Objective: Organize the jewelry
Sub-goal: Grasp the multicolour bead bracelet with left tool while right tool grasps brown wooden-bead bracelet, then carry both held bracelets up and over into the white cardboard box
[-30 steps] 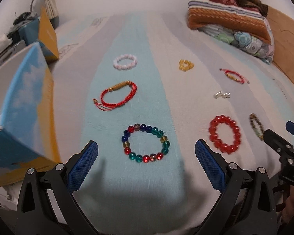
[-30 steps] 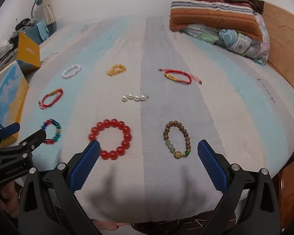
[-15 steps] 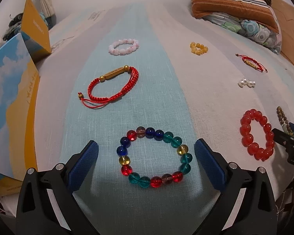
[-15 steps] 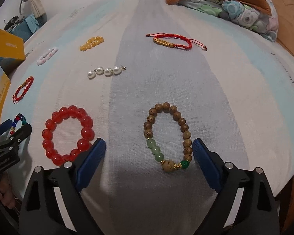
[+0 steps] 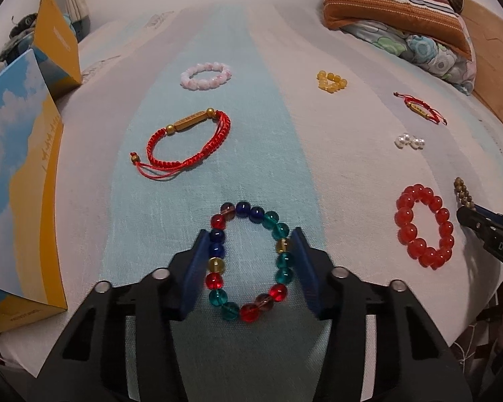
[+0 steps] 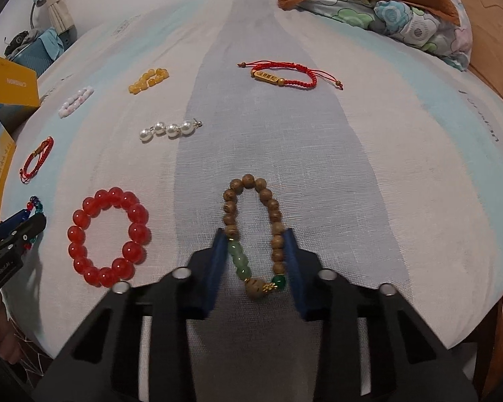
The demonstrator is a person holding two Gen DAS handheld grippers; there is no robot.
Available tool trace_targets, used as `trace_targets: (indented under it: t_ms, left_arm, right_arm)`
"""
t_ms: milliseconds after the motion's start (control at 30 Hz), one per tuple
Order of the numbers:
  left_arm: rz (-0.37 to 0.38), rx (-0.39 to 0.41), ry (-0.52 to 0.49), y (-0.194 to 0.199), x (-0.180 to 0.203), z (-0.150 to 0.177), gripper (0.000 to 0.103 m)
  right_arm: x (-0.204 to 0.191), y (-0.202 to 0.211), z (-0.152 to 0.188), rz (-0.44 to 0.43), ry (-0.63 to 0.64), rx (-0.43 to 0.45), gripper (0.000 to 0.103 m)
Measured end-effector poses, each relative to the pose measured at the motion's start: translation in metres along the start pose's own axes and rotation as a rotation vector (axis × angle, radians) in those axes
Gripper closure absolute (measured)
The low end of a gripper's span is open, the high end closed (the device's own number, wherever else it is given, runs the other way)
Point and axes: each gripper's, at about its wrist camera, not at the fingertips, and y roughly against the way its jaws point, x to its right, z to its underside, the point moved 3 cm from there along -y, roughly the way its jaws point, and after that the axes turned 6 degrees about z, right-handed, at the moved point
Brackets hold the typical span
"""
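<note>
Resting low on the striped bed sheet [image 5: 184, 43], the left gripper [image 5: 249, 268] has its blue pads pressed against both sides of the multicoloured glass-bead bracelet [image 5: 249, 263], squeezing the ring into an oval that lies flat on the pale blue stripe. The right gripper [image 6: 254, 264] likewise pinches the brown wooden-bead bracelet with green jade beads [image 6: 255, 234] on the grey stripe, narrowing it into a long loop. Between the two lies the round red bead bracelet [image 6: 109, 238], untouched. Farther up the bed sit a red woven cord bracelet with a gold tube [image 5: 187, 144], a pink bead bracelet [image 5: 206, 76], a yellow bead cluster [image 5: 331, 81], a short string of white pearls [image 6: 169, 130] and a second red cord bracelet [image 6: 285, 75]. A yellow and sky-blue printed box [image 5: 20, 181] stands at the left edge, and folded quilts [image 5: 395, 10] are stacked at the far right.
</note>
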Motion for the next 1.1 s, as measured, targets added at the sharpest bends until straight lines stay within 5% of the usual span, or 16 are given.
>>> trace_targets:
  t_ms: [133, 567, 600, 1100]
  left_arm:
    - [0.017, -0.011, -0.012, 0.001, 0.004, 0.001, 0.084]
    - [0.075, -0.002, 0.012, 0.024, 0.004, -0.002, 0.085]
    - [0.079, -0.004, 0.009, 0.026, 0.005, -0.003, 0.094]
    - [0.091, 0.044, 0.001, 0.06, 0.009, -0.013, 0.094]
  right_arm:
    - [-0.003, 0.0, -0.001, 0.001, 0.015, -0.006, 0.087]
    - [-0.005, 0.025, -0.005, -0.031, -0.011, 0.032, 0.089]
    - [-0.006, 0.029, -0.005, -0.032, -0.012, 0.039, 0.089]
    - [-0.017, 0.069, -0.013, -0.053, -0.009, 0.103, 0.089]
